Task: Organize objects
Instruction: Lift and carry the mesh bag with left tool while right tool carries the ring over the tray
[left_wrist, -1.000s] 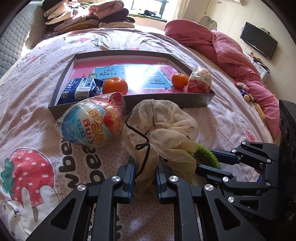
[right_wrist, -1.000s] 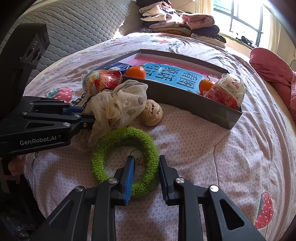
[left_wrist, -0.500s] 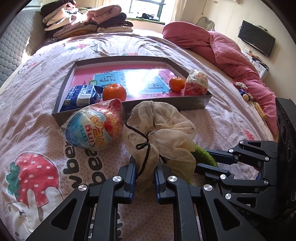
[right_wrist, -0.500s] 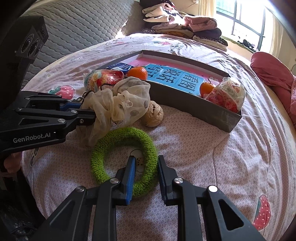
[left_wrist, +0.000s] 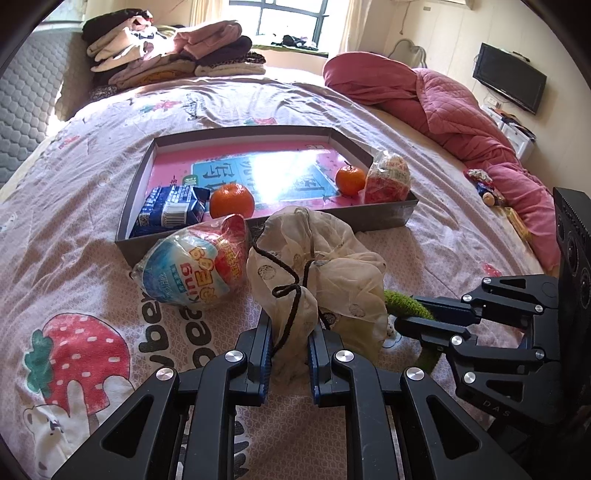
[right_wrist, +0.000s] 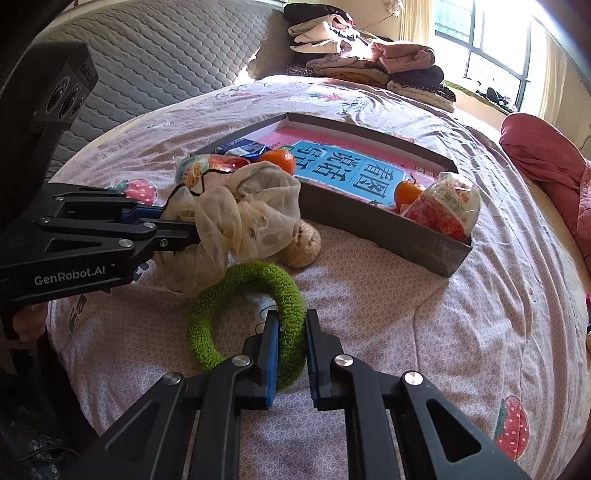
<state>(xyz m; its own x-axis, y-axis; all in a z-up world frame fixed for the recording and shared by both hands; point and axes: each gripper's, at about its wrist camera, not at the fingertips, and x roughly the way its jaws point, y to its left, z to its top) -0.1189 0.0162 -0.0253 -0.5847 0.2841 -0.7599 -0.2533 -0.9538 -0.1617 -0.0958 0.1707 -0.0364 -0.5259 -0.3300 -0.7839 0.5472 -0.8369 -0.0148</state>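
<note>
My left gripper (left_wrist: 291, 330) is shut on a cream dotted cloth pouch (left_wrist: 325, 269) with a black drawstring, holding it just above the bedsheet. In the right wrist view the pouch (right_wrist: 240, 218) hangs from the left gripper (right_wrist: 194, 230). My right gripper (right_wrist: 291, 332) is shut on the near side of a fuzzy green ring (right_wrist: 251, 310) lying on the bed; the left wrist view shows only a green sliver of the ring (left_wrist: 406, 302) behind the pouch. A grey shallow box (left_wrist: 258, 229) with a pink and blue bottom stands behind.
The box holds a blue carton (left_wrist: 170, 210), two oranges (left_wrist: 232, 201) (left_wrist: 349, 180) and a wrapped snack (left_wrist: 388, 179). An egg-shaped packet (left_wrist: 192, 273) lies at its front wall, and a brown walnut-like ball (right_wrist: 301, 243) behind the pouch. Folded clothes (left_wrist: 173, 48) and a pink quilt (left_wrist: 443, 107) lie farther off.
The right gripper's jaws have closed onto the green ring's near side. The left gripper has kept its hold on the pouch, tilting up slightly.
</note>
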